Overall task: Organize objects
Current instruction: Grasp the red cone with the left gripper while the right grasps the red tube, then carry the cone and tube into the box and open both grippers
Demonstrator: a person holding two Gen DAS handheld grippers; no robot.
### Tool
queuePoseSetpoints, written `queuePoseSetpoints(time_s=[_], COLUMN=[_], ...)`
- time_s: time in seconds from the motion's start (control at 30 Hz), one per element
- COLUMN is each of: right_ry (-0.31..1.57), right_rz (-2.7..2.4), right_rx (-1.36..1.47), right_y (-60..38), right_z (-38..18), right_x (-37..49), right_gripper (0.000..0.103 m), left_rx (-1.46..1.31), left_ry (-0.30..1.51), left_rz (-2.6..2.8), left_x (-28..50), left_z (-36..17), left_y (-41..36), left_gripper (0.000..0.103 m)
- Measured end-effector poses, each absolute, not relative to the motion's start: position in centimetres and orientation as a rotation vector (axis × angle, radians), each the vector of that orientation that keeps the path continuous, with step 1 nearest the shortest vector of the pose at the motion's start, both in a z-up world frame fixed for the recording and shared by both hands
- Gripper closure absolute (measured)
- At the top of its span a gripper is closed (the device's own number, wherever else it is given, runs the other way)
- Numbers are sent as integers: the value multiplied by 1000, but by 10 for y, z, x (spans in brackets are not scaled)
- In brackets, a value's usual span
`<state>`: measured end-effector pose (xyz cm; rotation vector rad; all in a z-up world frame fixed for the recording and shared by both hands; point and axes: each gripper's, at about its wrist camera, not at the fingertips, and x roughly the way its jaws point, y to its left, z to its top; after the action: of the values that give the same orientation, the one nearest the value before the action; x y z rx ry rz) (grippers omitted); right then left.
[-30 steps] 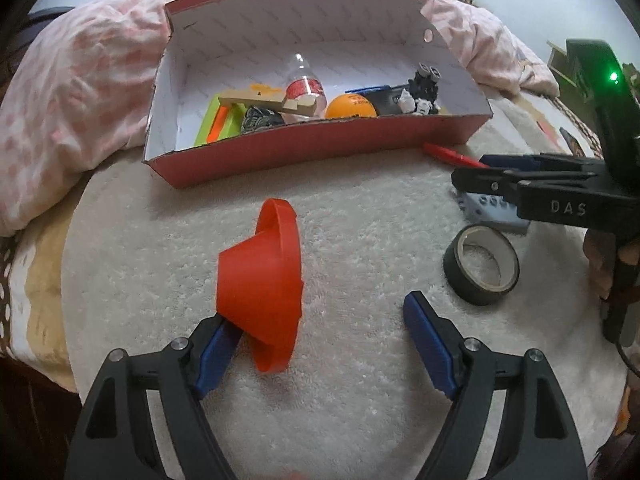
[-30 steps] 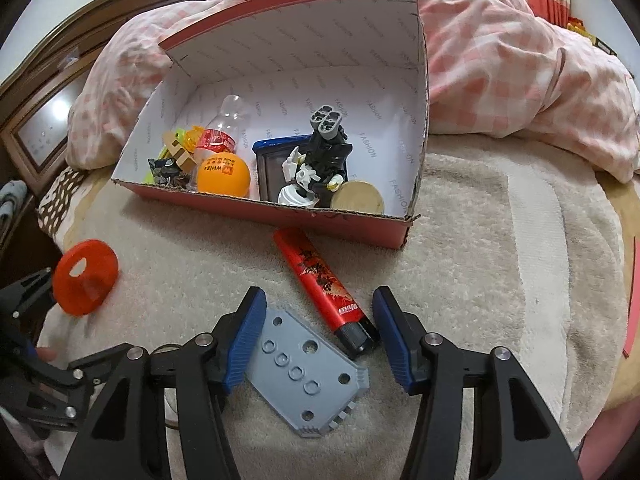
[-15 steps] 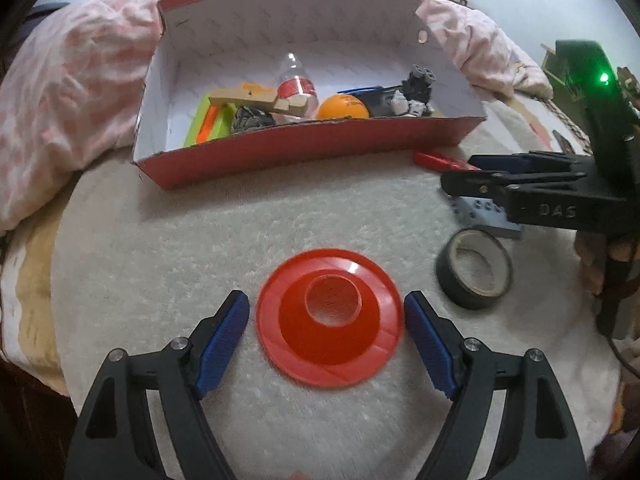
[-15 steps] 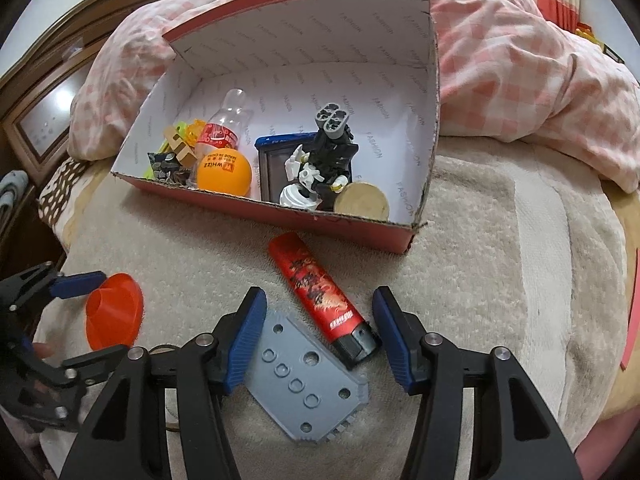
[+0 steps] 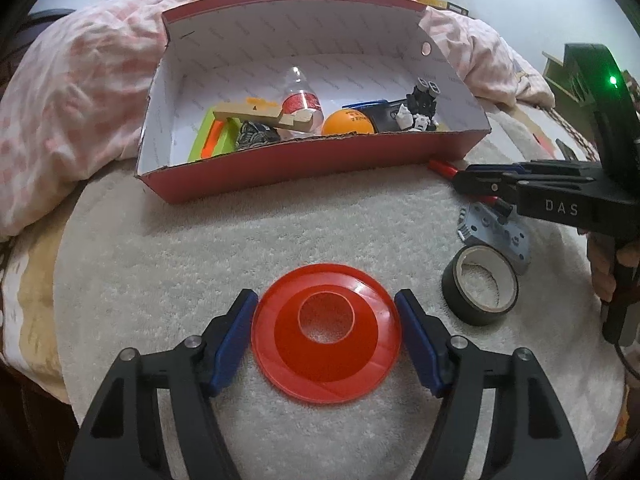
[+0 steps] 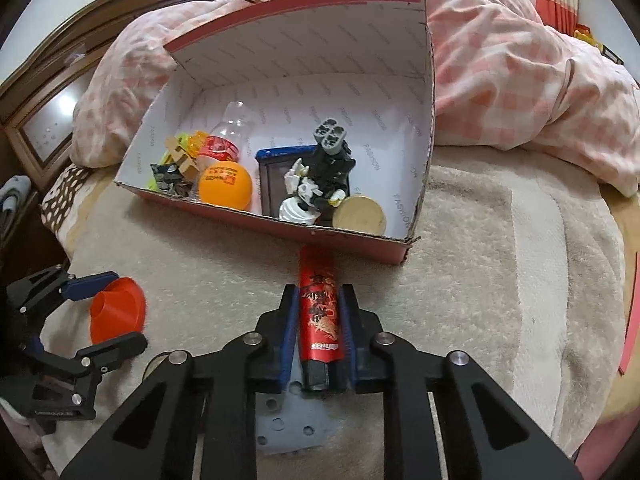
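Observation:
An orange plastic cone [image 5: 326, 334] lies flat on the beige towel, between the blue pads of my left gripper [image 5: 326, 332], which is open with its pads close beside the cone's rim. The cone also shows in the right wrist view [image 6: 116, 310]. My right gripper [image 6: 319, 320] is shut on a red tube [image 6: 319, 308] that lies on the towel just before the red cardboard box [image 6: 352, 242]. The box [image 5: 304, 162] holds a bottle, an orange ball [image 6: 225, 188], a black toy robot [image 6: 326, 172] and other small items.
A roll of dark tape [image 5: 480, 290] and a grey-blue perforated plate [image 5: 496, 236] lie on the towel at the right. The plate sits under my right gripper [image 6: 288, 424]. A pink checked quilt [image 6: 520, 92] is heaped behind the box.
The orange cone has come down from tilted against my left pad to flat between the pads. My right gripper moved over the red tube and shut on it.

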<state>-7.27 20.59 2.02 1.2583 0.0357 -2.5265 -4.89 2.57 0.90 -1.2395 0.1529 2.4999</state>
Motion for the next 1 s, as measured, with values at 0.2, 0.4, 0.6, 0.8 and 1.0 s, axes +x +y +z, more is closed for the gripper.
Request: queuePoseSetpoints(time_s=[0.2,0.4,0.6,0.8,1.0], right_ry=[18,-25,-58,-79,-62], right_rz=[-2541,-2559,-2560,-2575,-2592], right_rx=[1225,1178,1144,1087,1043], right_y=[208,213,211,210,209], right_z=[25,36,46,62,77], right_x=[-65,-54,-42,-35,-39], right_gripper=[83,83,83,83,83], left_rx=[-1216,-1186,-1152,-1118,-1072], left_ry=[111,64,63,65,89], left_rz=[2512,2541,2557,2572,2593], left_x=[-48,-51,-56,-67,-79], left_z=[18,32,45,61,77], left_y=[21,16,17,23,27], left_gripper=[33,33,33,33,33])
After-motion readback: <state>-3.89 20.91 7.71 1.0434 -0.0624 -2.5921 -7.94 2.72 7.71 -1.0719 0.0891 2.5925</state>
